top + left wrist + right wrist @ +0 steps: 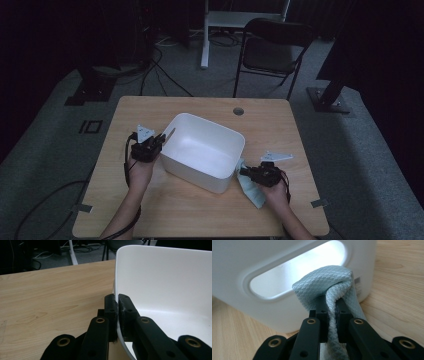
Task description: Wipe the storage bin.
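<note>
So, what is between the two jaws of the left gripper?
In the left gripper view, the thin rim wall of the white plastic tub stands between the jaws of the left gripper, which are shut on it, one jaw inside and one outside.

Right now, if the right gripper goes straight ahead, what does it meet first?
Probably the white bin's side wall with its handle cutout, just ahead of the right gripper, which is shut on the cloth; the gap is unclear.
</note>
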### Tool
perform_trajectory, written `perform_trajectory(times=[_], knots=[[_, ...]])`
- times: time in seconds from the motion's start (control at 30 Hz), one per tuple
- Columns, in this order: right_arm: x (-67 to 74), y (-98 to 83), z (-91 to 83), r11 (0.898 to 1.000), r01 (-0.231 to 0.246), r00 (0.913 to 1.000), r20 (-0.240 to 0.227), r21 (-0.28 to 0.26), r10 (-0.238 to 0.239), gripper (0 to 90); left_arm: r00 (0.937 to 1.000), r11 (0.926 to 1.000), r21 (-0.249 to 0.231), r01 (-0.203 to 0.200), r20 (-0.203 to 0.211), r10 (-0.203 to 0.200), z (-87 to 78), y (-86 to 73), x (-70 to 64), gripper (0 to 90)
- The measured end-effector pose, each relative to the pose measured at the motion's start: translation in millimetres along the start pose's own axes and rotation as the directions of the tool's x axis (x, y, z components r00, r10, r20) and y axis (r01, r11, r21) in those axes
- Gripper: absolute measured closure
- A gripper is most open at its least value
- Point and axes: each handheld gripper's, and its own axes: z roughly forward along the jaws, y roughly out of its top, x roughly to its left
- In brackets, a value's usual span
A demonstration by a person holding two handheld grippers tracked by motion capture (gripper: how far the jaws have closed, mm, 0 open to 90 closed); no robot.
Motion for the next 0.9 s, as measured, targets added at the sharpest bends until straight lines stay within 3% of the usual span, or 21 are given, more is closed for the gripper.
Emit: perform_trajectory(times=[0.23,0.63,0.9], knots=[[0.5,-2.8,11.9,0.999,0.005,0.9999,0.008,0.032,-0.005,84.6,0.9999,1.0000,0.000,0.001,0.016,-0.001,0.5,-0.1,0.7,86.1],[-6.5,-10.9,21.3,0.997,-0.035,0.9994,0.010,0.067,0.035,84.7,0.9998,1.0000,-0.005,0.002,0.019,-0.002,0.1,-1.2,0.3,85.9],[16.5,-6.2,5.4,0.999,0.020,0.9994,-0.027,0.036,-0.019,84.7,1.0000,1.0000,-0.003,0.002,0.010,-0.002,0.2,-0.9,-1.0,85.9]])
